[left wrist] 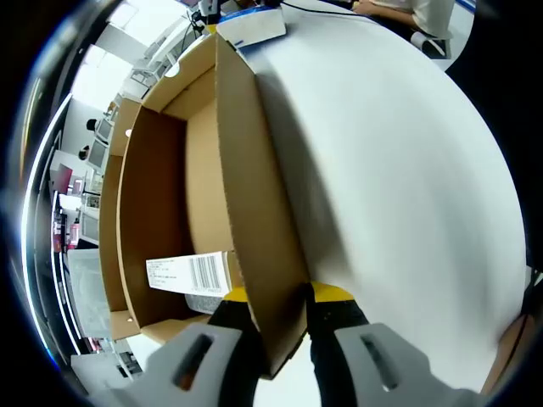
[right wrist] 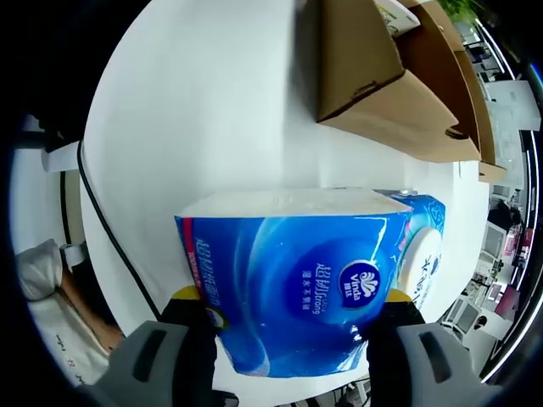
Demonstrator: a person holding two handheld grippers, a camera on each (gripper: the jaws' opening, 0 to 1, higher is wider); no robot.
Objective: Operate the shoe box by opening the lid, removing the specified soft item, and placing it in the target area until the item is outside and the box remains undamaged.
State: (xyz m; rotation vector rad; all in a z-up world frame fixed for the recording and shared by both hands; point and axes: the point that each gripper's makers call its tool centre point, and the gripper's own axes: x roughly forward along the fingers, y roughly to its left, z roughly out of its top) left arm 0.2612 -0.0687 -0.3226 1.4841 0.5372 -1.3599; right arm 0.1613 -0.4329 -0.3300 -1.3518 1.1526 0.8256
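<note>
Pinching the shoe box [left wrist: 254, 229] wall, the left tool [left wrist: 280, 326] steadies it. Right tool [right wrist: 293, 335] clamps the tissue pack [right wrist: 314, 280] above the white table [right wrist: 221, 110], outside the box; next, probably set it down and release.

colours and patterns
brown cardboard shoe box [left wrist: 246, 178] with white barcode label [left wrist: 188, 273]; blue-and-white tissue pack [right wrist: 305, 292]; white table [left wrist: 399, 170].
</note>
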